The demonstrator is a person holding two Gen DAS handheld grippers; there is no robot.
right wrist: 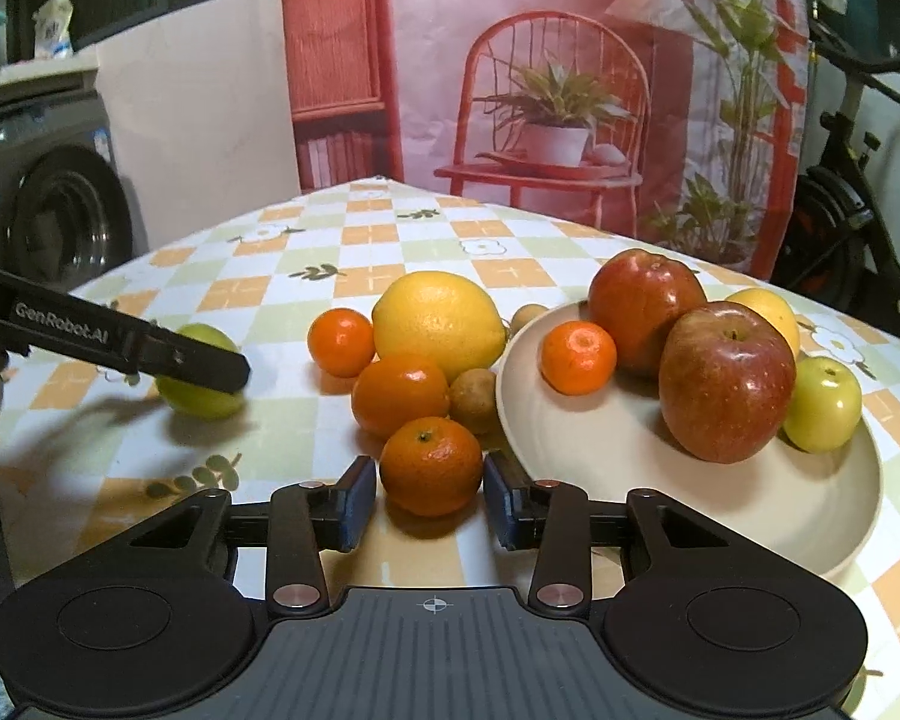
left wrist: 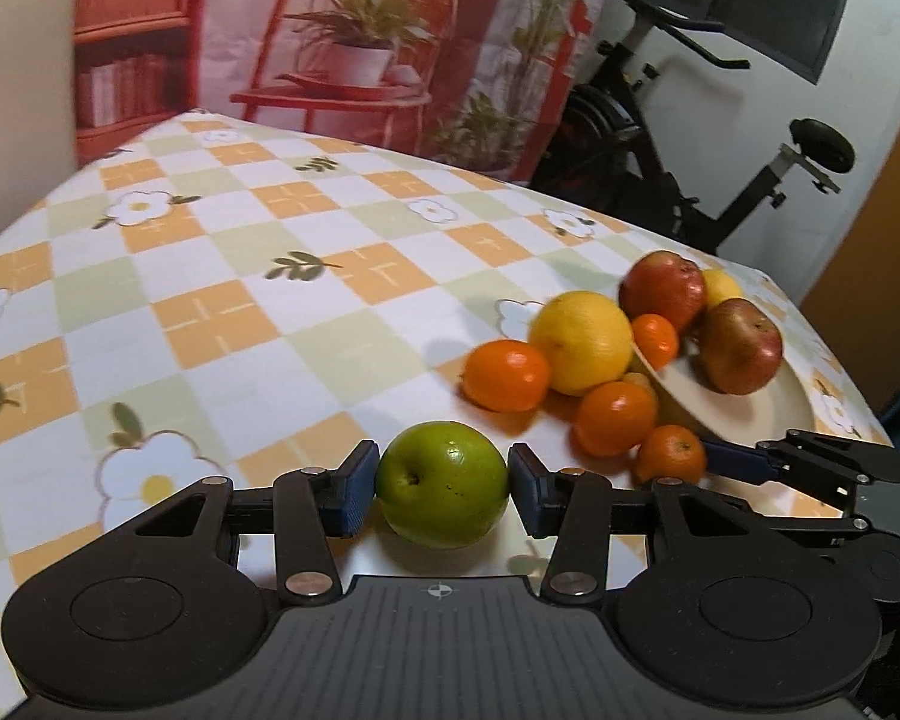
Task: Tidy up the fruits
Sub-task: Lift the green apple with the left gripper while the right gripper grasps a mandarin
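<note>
Left gripper [left wrist: 443, 489]: my pads clamp the green apple [left wrist: 441, 483].
Right gripper [right wrist: 431, 495]: clamps the mandarin [right wrist: 431, 465].
Risk: I think round fruit slips and rolls away.

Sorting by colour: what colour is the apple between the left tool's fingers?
Green apple, clearest in the left wrist view.

Two close wrist views, shared fruit pile [left wrist: 576, 372]

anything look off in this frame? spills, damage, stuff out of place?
No spills or damage. Only untidiness: several fruits sit on the tablecloth beside the plate, a large lemon, mandarins and two small brown fruits. The left gripper brackets a green apple; the right gripper brackets a mandarin.
</note>
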